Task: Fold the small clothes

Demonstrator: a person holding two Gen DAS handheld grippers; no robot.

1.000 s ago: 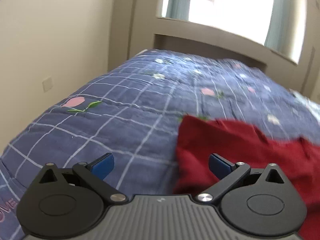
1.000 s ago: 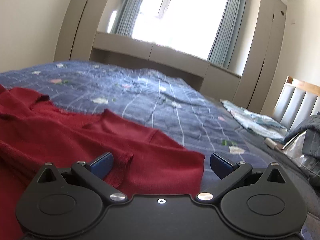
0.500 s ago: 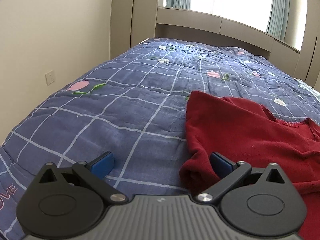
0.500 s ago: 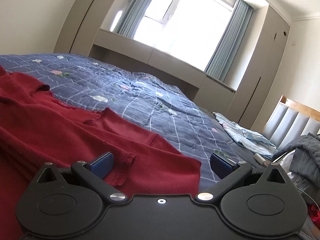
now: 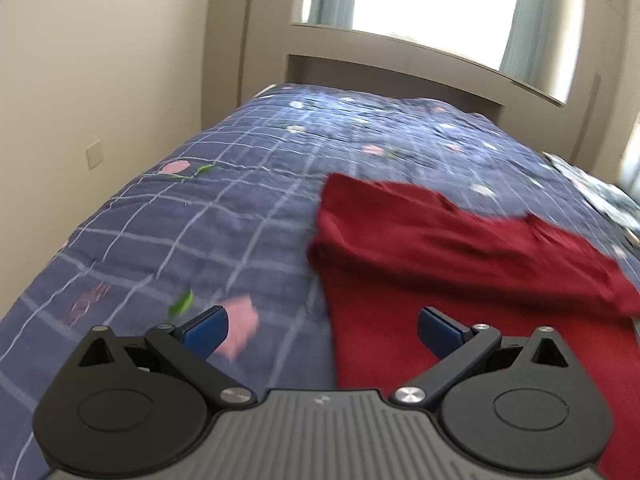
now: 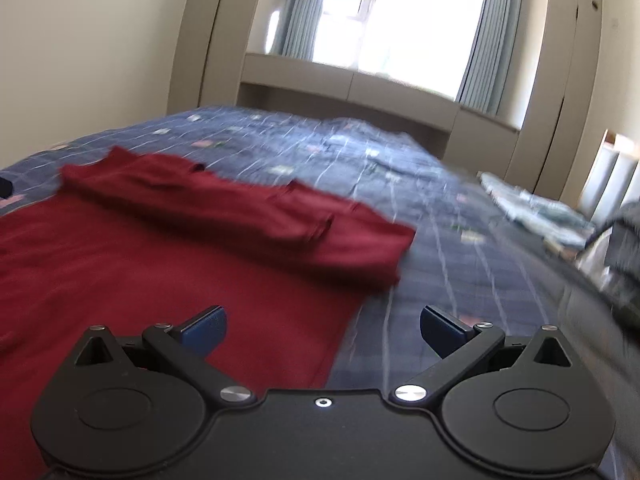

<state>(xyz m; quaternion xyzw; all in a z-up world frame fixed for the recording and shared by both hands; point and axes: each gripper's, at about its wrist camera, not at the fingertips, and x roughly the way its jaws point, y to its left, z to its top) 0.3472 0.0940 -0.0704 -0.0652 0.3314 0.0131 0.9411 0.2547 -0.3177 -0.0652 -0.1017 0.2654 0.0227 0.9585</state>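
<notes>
Red top, upper part folded down; both claws let go and drawn back.

Item: top (image 5: 460,248), red knit, lying on the quilt (image 5: 224,216); seen again in the right view (image 6: 168,248). Change: half a second ago both claws sat low against the top's edges; now both views look from farther back along the quilt, and a doubled band of the top lies across its far end, with flat single cloth nearer the claws. Left gripper (image 5: 322,330): jaws wide, nothing between them, astride the top's left edge. Right gripper (image 6: 323,330): jaws wide, empty, astride the top's right edge. Judgement: one fold looks laid and released; the near part remains to be folded. Both views are motion-blurred. Beside the quilt's right edge: pale folded clothes (image 6: 532,208).
</notes>
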